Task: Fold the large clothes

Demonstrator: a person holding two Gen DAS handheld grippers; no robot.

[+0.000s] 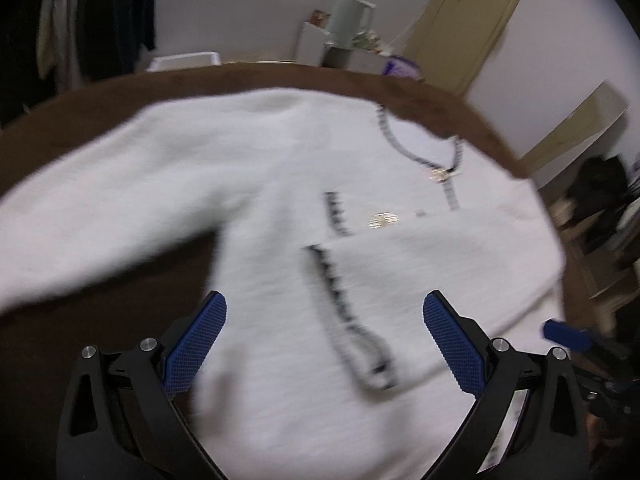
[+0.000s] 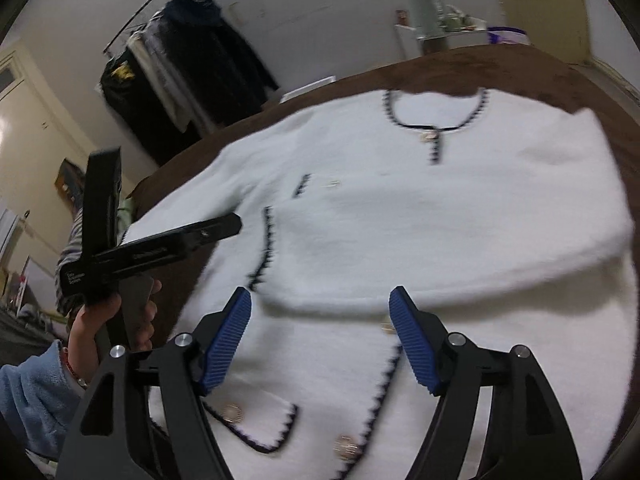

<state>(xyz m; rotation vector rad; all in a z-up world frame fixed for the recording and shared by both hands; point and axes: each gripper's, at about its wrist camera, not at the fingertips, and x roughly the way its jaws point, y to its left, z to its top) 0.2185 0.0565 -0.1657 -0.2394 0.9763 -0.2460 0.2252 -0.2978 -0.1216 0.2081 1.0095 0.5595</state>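
A white fuzzy cardigan (image 1: 280,184) with black zigzag trim and gold buttons lies front up on a brown bed cover (image 1: 120,92). One sleeve (image 2: 460,252) is folded across the chest; the other sleeve (image 1: 92,216) stretches out to the left. My left gripper (image 1: 324,312) is open and empty, hovering above the lower body of the cardigan. My right gripper (image 2: 320,304) is open and empty above the folded sleeve's cuff. The cardigan (image 2: 400,208) fills the right wrist view, where the left gripper's body (image 2: 120,256) shows in a hand at the left.
The brown cover (image 2: 520,68) ends at a far edge. Beyond it stand a white shelf with a grey bin (image 1: 348,20), a clothes rack with dark garments (image 2: 192,64) and a door (image 1: 468,12). Clutter (image 1: 600,200) sits on the floor at the right.
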